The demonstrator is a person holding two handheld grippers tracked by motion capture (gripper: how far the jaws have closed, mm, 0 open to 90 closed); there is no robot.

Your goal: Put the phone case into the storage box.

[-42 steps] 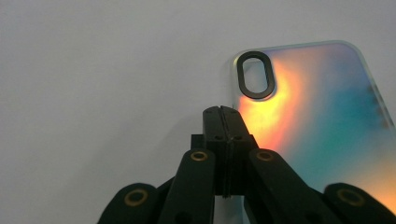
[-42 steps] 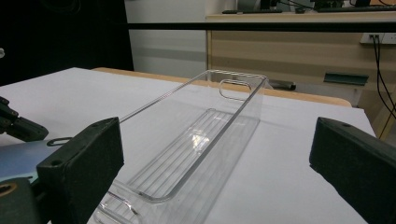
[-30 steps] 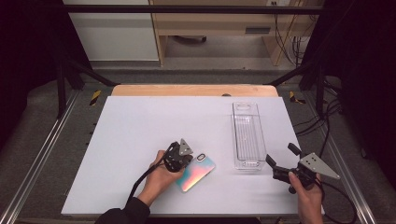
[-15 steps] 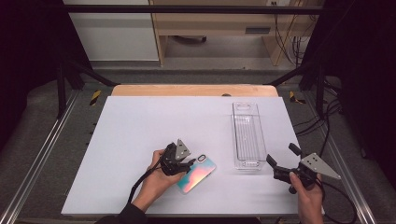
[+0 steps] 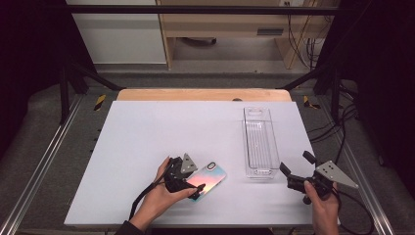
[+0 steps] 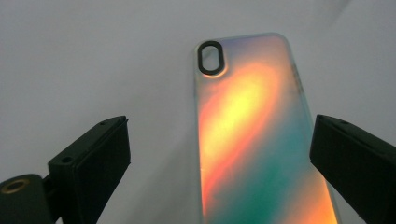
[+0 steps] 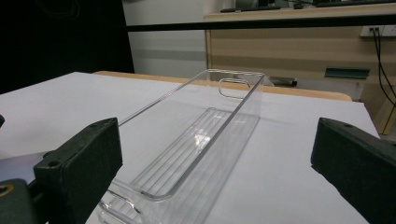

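On the white table (image 5: pixel 147 147) your left gripper (image 5: pixel 188 178) has just been opening its jaws to release the phone case (image 5: pixel 208 178), while your right gripper (image 5: pixel 293 171) waits open before the clear tray (image 5: pixel 259 142).

Wooden desk (image 5: pixel 230 22) behind a white table (image 5: pixel 147 127).

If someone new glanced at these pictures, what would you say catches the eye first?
The iridescent phone case stands out, glowing orange and teal on the white table near its front edge, lying flat between the left gripper's jaws, which have just been opening and do not press it. To its right stands a long clear plastic tray, with the right gripper open just off its near end.
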